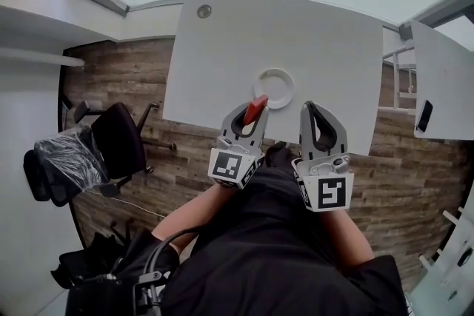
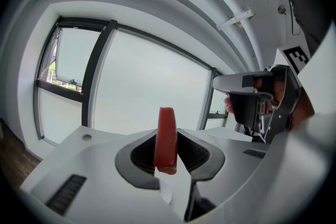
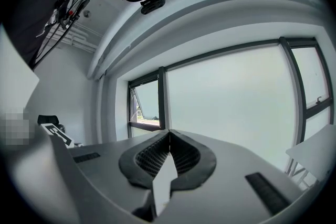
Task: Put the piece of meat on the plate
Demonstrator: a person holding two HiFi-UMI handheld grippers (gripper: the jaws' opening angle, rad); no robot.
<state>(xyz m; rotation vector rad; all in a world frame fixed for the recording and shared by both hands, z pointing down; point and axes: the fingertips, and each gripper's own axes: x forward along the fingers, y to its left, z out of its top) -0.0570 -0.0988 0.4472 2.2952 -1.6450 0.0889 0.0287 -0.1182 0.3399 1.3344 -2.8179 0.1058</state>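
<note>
Left gripper view shows you the red, flat slab of meat [image 2: 166,139] standing on edge between the ribbed black pads of your left tongs [image 2: 168,132]. The pads press on both of its faces, so the tongs are closed on the meat. Its upper end rises above the pad tips and its lower end hangs in the gap below them.

In the head view the meat [image 1: 255,109] pokes out of the front of the left tongs [image 1: 252,113]. There it lies just beside the near-left rim of the small, round white plate [image 1: 275,88]. It is not on the plate. How high above the white desk [image 1: 318,41] you hold it cannot be told.

The plate lies on the desk close to its near edge, roughly in line with the gap between your two tongs.

Your right tongs [image 1: 309,109] are beside the left ones, over the same edge of the desk. In the right gripper view their black pads [image 3: 152,157] meet at the tips with nothing between them.

Beyond the desk is a brown wooden plank floor [image 1: 118,78], and a black office chair [image 1: 111,140] stands to your left.
</note>
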